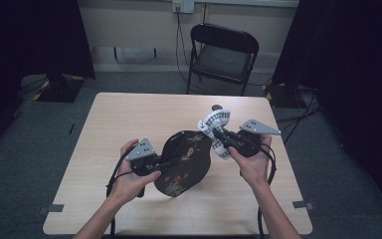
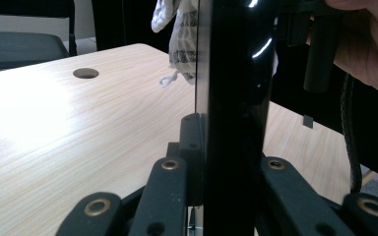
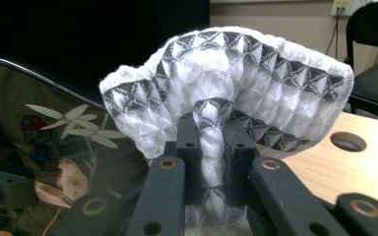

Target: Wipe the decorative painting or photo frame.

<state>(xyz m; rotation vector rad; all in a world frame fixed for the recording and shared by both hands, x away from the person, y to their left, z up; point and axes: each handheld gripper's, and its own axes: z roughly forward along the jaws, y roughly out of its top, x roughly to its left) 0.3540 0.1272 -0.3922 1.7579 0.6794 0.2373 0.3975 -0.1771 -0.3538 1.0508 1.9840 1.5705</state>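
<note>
Progress check: wiping setup is complete, and the wiping itself looks at an early or middle stage; the pictures don't settle which.

Left gripper [image 1: 165,163] has its fingers clamped on the edge of the tray [image 1: 186,162], a black lacquered piece with a floral pattern. The left gripper view confirms it: the tray edge [image 2: 234,98] stands upright between the fingers, pinched from both sides. Tray is held tilted above the tabletop [image 1: 129,119], its lower end near or touching the surface, can't tell which.

Right gripper [image 1: 218,133] has its fingers clamped on a bunched cloth [image 1: 214,127], white with dark triangle bands. The right gripper view shows a fold of the cloth [image 3: 226,83] squeezed tight between the fingers, the rest ballooning above them. Cloth sits at the tray's upper right end, touching or just beside the glossy face [image 3: 54,128].

Done: both grasps secure, tray presented, cloth at the surface.
Left, by my read: passes across the rest of the face, then set both down. No visible dirt or streaks to gauge coverage.
</note>
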